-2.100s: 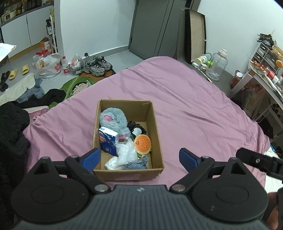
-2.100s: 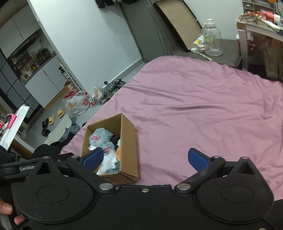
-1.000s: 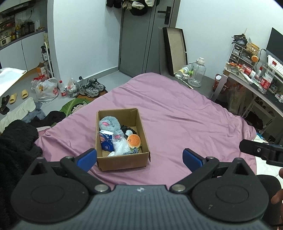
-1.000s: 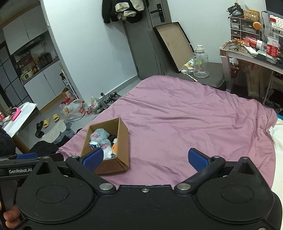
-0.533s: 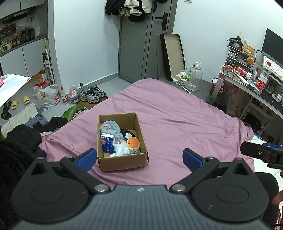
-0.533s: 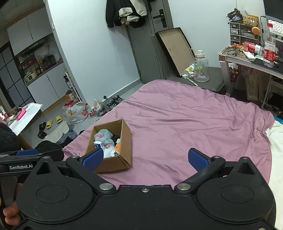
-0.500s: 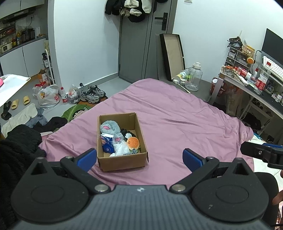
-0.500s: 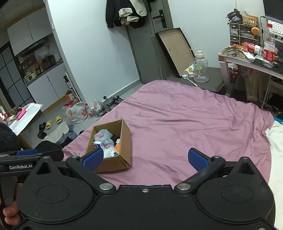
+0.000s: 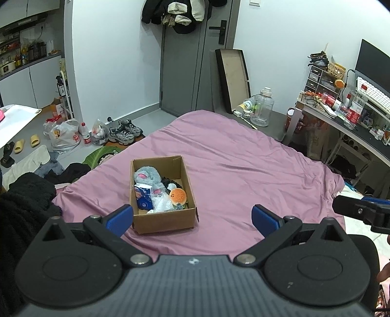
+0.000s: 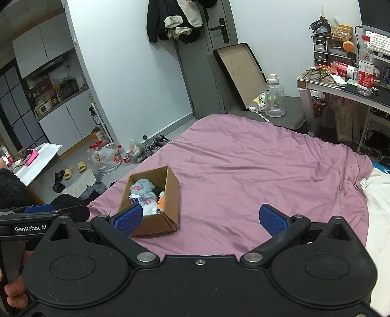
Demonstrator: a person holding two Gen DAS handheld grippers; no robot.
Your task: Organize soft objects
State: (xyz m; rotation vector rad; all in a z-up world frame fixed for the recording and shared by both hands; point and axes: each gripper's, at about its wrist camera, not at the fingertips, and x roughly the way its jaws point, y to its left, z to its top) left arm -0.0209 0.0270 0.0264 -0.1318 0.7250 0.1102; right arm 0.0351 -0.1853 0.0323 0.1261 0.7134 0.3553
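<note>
A lived-in home bedroom: a bed under a mauve sheet fills the middle, jackets hang over a grey door, and sneakers, yellow slippers and plastic bags litter the floor. A cluttered bench with a monitor stands on one side, kitchen cabinets on the other.

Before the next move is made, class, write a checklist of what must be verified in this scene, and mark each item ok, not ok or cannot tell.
1. Left hand-held gripper open and empty: ok.
2. Right hand-held gripper open and empty: ok.
3. Cardboard box upright on the purple bedspread: ok.
4. Soft objects inside the box, grey plush and burger plush: ok.
5. No soft object left loose on the bedspread: ok, as far as both views show.
6. Items at the box bottom: cannot tell.
</note>
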